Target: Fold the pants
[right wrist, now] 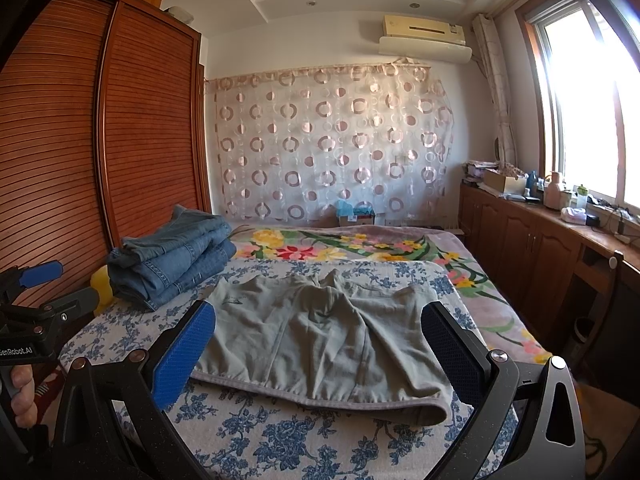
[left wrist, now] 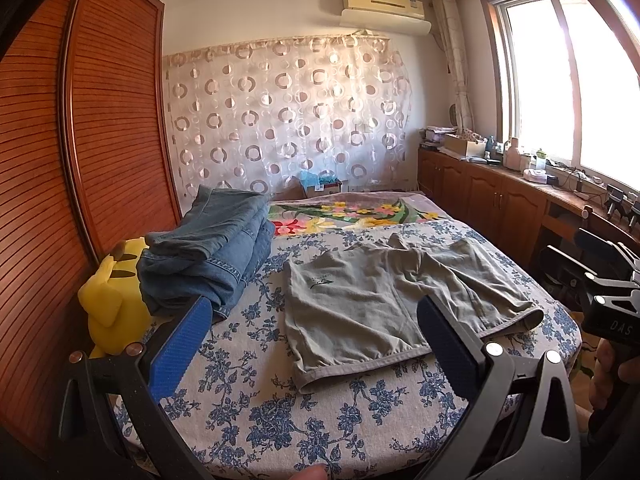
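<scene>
Grey-green short pants (left wrist: 384, 300) lie flat on the blue-flowered bed cover (left wrist: 280, 412), waistband toward me. They also show in the right wrist view (right wrist: 320, 340). My left gripper (left wrist: 316, 320) is open and empty, held above the near edge of the bed, in front of the pants' left half. My right gripper (right wrist: 320, 336) is open and empty, held above the waistband side of the pants, not touching them. The right gripper also shows at the edge of the left wrist view (left wrist: 612, 296).
A stack of folded blue jeans (left wrist: 208, 252) lies at the bed's left, also in the right wrist view (right wrist: 172, 260). A yellow plush toy (left wrist: 114, 304) sits beside it. A wooden wardrobe (left wrist: 80, 140) stands left. A cabinet (left wrist: 500, 196) with clutter runs under the window at right.
</scene>
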{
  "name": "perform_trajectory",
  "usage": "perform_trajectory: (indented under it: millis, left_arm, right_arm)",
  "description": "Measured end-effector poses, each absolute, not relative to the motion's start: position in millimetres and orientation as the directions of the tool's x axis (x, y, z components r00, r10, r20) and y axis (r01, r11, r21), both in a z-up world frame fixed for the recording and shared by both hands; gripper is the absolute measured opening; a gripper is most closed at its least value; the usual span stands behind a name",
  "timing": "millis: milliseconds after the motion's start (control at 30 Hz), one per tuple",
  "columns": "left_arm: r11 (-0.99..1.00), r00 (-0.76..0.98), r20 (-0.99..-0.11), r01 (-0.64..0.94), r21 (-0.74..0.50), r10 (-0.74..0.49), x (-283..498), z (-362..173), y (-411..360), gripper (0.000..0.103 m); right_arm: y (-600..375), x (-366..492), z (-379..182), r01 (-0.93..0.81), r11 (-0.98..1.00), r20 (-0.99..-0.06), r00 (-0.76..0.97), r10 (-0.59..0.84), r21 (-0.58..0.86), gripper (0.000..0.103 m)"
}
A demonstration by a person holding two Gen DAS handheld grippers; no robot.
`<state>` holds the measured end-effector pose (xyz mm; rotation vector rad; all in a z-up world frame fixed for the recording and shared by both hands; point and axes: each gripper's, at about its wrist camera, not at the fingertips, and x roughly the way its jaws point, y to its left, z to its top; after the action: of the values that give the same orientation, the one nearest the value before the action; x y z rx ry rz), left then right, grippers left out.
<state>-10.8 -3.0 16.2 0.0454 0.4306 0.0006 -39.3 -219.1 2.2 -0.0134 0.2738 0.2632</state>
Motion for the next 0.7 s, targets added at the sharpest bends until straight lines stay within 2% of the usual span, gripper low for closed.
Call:
perform_trajectory:
  millis: [700]
  left_arm:
    - [0.999,0.91,-0.414,0.009,0.045,0.011,-11.8,15.5,-3.1,0.102]
  right_arm:
    - [-217.6,-41.0,2.9,-0.261,0.965,-0.268,0.929,0.257,0.023,0.103]
